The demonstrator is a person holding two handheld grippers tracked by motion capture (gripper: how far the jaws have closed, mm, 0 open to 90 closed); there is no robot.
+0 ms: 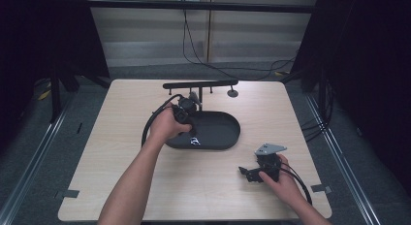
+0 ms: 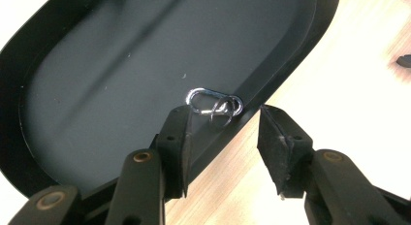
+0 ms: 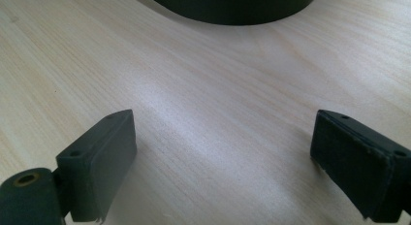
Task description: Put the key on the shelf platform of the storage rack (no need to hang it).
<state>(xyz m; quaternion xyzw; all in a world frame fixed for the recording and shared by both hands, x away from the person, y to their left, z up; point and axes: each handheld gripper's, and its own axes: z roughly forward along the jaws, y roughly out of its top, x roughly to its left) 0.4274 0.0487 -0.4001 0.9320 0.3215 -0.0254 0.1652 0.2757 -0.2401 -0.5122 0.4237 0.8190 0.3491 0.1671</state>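
- My left hand (image 1: 167,127) is hiding part of my left gripper (image 2: 224,119); its jaws are standing apart.
- The black tray (image 2: 286,65) is holding a metal clip (image 2: 213,103) near its rim.
- My right gripper (image 3: 222,152) is gaping wide over bare table (image 3: 218,89).

Bare table (image 1: 203,186) near; tray rim (image 2: 271,84) beside metal clip (image 2: 213,103).

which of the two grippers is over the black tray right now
The left gripper, open above the tray by the metal ring. The right gripper sits apart on bare table.
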